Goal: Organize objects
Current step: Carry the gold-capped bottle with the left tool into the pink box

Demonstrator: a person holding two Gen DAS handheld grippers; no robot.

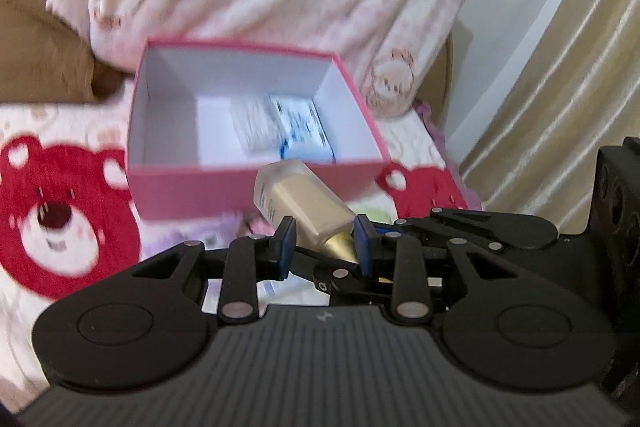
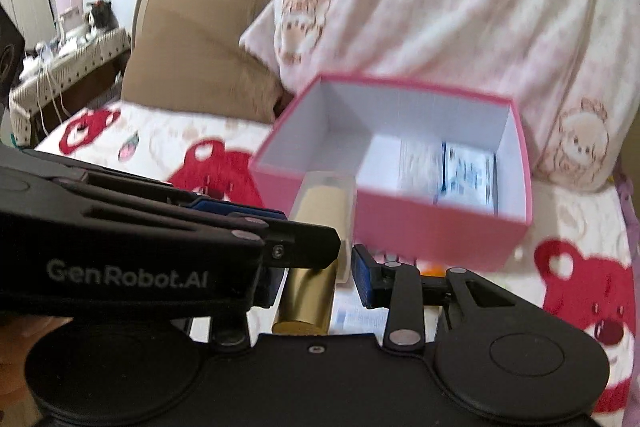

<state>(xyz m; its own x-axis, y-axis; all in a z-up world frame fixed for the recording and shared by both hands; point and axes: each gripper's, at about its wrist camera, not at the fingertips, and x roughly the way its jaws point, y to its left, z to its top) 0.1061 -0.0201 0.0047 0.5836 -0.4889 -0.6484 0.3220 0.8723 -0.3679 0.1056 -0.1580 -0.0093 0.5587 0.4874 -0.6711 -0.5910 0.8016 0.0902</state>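
A foundation bottle (image 1: 302, 203) with beige liquid and a gold cap sits between the pads of my left gripper (image 1: 325, 241), just short of the front wall of an open pink box (image 1: 192, 193) on the bed. In the right wrist view the same bottle (image 2: 320, 211) lies between the fingers of my right gripper (image 2: 344, 259), whose left finger is hidden behind the left gripper's arm (image 2: 168, 227) crossing in front. The pink box (image 2: 440, 231) holds two white and blue packets (image 2: 452, 173), which also show in the left wrist view (image 1: 284, 127).
The bedsheet (image 1: 60, 215) has red bear prints. A pink pillow (image 2: 460, 7) with bear prints leans behind the box, with a brown pillow (image 2: 192, 67) to its left. A curtain (image 1: 560, 87) hangs at the right. A cluttered side table (image 2: 68, 55) stands far left.
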